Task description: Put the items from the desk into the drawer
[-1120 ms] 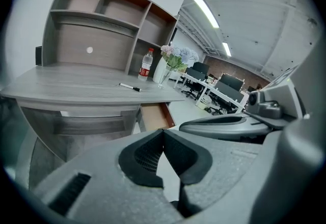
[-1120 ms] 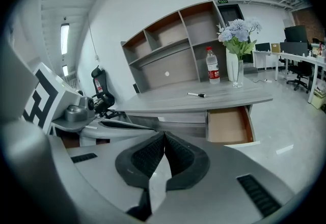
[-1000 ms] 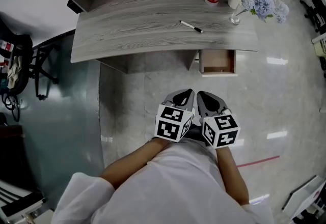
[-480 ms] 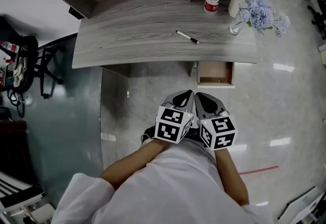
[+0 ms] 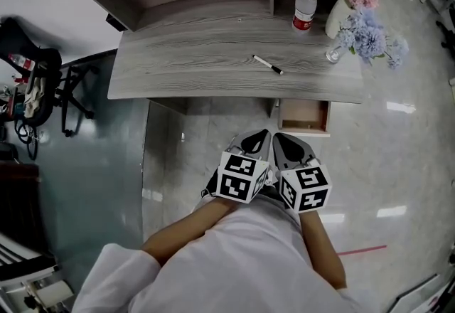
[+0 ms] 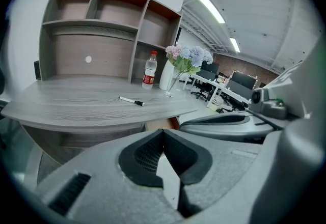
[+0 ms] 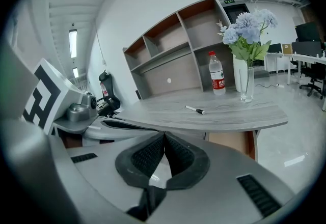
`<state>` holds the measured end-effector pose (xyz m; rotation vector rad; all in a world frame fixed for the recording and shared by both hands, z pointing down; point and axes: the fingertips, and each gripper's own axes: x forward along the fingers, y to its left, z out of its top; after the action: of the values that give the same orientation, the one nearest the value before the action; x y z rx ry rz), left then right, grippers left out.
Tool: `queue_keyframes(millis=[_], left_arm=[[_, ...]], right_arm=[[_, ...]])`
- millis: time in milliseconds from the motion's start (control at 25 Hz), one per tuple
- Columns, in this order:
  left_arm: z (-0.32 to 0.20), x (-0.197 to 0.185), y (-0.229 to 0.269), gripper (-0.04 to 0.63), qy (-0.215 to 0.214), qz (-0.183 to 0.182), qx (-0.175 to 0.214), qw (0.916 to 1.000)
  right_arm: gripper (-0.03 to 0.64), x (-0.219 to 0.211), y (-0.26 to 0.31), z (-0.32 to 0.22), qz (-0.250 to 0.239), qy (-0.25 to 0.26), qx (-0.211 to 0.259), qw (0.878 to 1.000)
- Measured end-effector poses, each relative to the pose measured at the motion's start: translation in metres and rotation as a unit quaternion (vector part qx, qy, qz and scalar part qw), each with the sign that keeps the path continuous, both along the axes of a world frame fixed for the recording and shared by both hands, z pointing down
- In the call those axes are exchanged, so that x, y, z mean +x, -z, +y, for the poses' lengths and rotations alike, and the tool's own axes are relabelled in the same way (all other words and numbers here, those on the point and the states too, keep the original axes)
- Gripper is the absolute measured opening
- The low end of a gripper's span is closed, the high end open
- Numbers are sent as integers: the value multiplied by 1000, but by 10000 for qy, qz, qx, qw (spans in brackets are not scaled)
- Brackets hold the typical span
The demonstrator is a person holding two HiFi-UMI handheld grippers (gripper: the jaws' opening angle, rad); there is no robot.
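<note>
Ahead, grey wood-grain desk (image 5: 185,62) with marker (image 5: 268,65), glossy floor (image 5: 387,162) beneath.

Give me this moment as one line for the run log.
phase: before pickup | left gripper: shut, empty | right gripper: shut, empty | marker: lying on desk | drawer: open

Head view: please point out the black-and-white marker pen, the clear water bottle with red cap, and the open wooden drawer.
black-and-white marker pen (image 5: 267,65), head view, middle of barrel
clear water bottle with red cap (image 5: 304,10), head view, its body
open wooden drawer (image 5: 303,117), head view, bare bottom
</note>
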<state>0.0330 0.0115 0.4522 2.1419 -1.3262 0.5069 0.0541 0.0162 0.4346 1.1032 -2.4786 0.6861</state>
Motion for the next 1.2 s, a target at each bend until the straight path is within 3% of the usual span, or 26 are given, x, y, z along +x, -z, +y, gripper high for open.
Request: queue_keyframes(millis=[760,1200], left_arm=[[-111,-17,-3,3,-302,216,-13,9993],[-153,-36,-17,3,-365,219,-265,9987]], right_arm=[[2,-20,-8,-104,421,-180,12,9990],[2,-22,-33,-157,1000,-162,-56,9948]])
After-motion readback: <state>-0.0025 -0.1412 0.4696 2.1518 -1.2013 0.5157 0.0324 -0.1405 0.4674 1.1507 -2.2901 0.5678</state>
